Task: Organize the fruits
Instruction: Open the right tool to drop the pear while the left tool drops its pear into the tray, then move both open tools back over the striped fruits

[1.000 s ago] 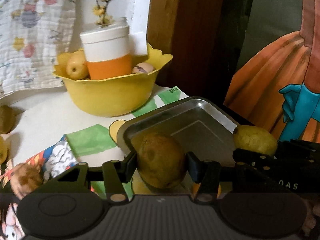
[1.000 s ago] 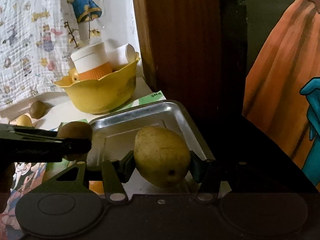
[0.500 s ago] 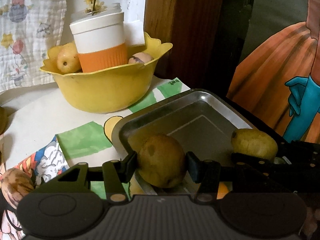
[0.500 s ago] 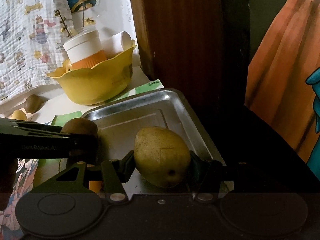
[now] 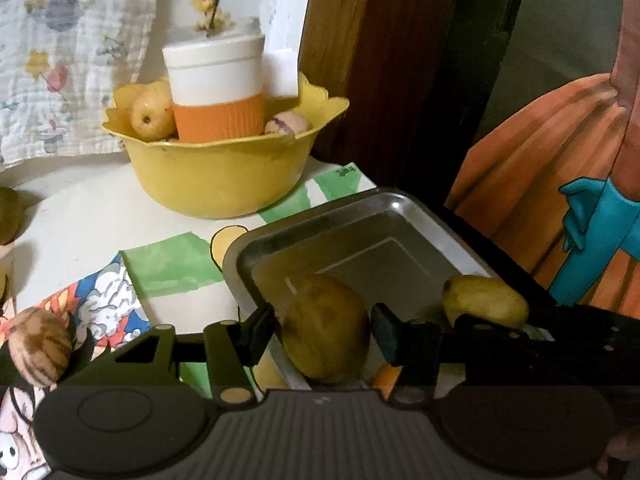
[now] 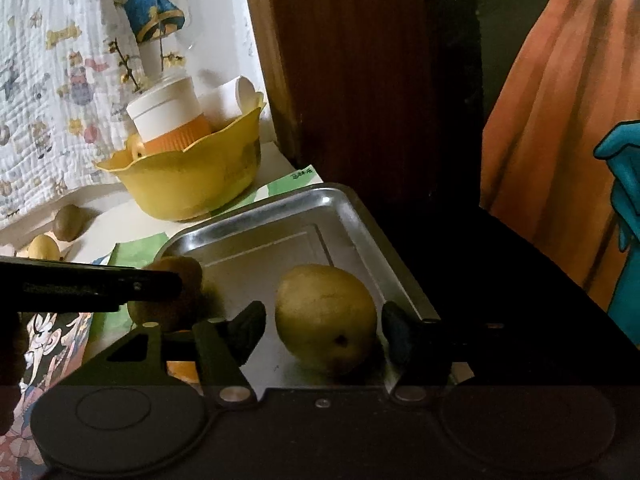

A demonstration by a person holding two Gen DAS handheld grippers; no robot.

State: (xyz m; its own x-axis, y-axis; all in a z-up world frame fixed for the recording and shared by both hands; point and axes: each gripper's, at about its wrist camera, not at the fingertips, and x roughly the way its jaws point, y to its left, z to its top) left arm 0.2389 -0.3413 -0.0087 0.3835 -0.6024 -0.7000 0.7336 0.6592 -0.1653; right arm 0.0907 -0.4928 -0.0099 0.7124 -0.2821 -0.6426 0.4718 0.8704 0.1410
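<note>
A steel tray (image 5: 360, 236) (image 6: 280, 236) lies on the table's right side. My left gripper (image 5: 324, 330) is shut on a brownish pear (image 5: 326, 328) and holds it at the tray's near-left edge. My right gripper (image 6: 324, 326) stands open around a yellow-green pear (image 6: 326, 316) that rests on the tray floor; gaps show between the pads and the fruit. That pear also shows in the left wrist view (image 5: 484, 300), behind the right gripper's dark finger. The left gripper's pear shows in the right wrist view (image 6: 172, 296).
A yellow bowl (image 5: 224, 172) (image 6: 188, 184) at the back holds a white and orange cup (image 5: 218, 92), a yellow fruit (image 5: 152, 116) and a mottled fruit (image 5: 286, 125). Loose fruits lie at the left (image 5: 38, 344) (image 6: 68, 222) (image 6: 44, 248). A wooden post (image 6: 340, 60) stands behind the tray.
My right gripper has opened and the yellow-green pear now rests on the tray. Both grippers have come down closer to the tray. The left gripper still grips its pear.
</note>
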